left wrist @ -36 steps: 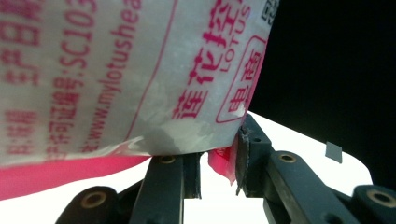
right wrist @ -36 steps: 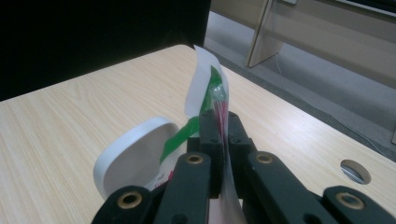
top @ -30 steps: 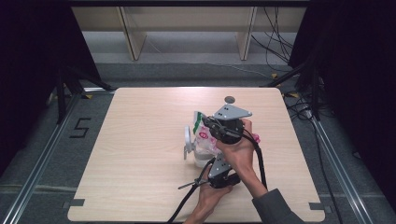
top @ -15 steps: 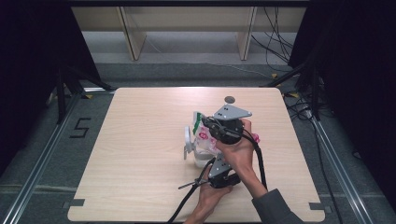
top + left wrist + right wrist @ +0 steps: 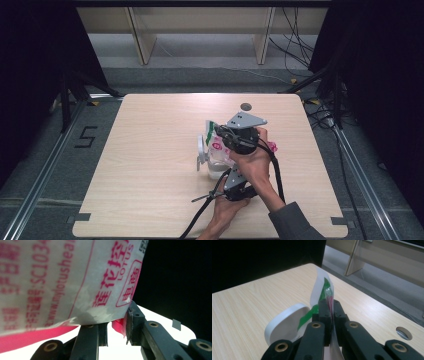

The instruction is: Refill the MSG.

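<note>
Right gripper (image 5: pixel 227 134), fingers closed flat on the white-and-red pouch (image 5: pixel 322 290); left gripper (image 5: pixel 235 182), fingers partly open, grips the pouch's lower edge above the counter (image 5: pixel 150 150).

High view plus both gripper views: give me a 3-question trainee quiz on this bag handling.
1. True or false: the right gripper is shut on the bag.
2. The white lid beside the bag is: A) standing open, B) lying across the table's hole, C) held by a hand.
3. What colour is the print on the bag in the left gripper view?

Key: 1 true. 2 A. 3 red to pink.
</note>
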The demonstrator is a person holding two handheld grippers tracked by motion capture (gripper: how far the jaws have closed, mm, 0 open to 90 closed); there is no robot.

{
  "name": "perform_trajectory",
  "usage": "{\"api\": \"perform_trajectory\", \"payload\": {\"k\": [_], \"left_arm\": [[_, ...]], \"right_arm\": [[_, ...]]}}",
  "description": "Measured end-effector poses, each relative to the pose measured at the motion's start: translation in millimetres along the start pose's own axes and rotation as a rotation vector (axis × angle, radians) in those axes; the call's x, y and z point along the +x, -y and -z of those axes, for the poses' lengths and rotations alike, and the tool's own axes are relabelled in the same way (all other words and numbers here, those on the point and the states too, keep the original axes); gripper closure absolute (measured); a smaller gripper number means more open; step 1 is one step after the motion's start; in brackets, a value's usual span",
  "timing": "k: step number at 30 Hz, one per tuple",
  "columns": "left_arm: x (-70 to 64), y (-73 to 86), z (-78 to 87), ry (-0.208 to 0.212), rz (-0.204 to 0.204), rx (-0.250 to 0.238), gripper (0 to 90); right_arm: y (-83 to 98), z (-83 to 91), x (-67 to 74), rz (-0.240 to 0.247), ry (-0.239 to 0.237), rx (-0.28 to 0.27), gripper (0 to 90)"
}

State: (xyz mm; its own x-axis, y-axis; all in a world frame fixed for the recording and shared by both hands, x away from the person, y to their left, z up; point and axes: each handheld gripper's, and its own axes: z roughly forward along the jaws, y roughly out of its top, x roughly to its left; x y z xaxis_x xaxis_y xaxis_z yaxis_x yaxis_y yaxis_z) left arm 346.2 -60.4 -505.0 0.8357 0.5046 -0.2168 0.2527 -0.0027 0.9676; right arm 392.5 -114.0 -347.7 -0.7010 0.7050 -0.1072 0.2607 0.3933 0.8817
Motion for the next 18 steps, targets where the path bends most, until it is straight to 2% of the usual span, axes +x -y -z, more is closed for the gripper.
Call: {"api": "perform_trajectory", "payload": {"k": [3, 4, 6, 7, 18], "left_arm": [[0.9, -0.9, 1.1, -0.001, -0.007, 0.002, 73.9], [0.9, -1.0, 1.3, -0.002, -0.008, 0.001, 73.9], [0.6, -1.2, 0.7, 0.002, -0.006, -0.002, 74.0], [0.3, -1.2, 0.6, 0.002, -0.009, -0.001, 73.9], [1.1, -1.9, 1.3, -0.002, -0.013, 0.003, 74.0]], "right_arm": [[-0.8, -0.7, -1.3, 0.002, -0.003, -0.019, 89.7], [-1.0, -0.2, 0.1, -0.015, 0.0, -0.016, 89.7], [-2.0, 1.3, -0.6, -0.009, -0.007, -0.002, 89.7], [-1.5, 0.0, -0.1, -0.008, 0.002, -0.014, 89.7], [-2.3, -1.6, -1.0, -0.007, -0.006, -0.007, 89.7]]}}
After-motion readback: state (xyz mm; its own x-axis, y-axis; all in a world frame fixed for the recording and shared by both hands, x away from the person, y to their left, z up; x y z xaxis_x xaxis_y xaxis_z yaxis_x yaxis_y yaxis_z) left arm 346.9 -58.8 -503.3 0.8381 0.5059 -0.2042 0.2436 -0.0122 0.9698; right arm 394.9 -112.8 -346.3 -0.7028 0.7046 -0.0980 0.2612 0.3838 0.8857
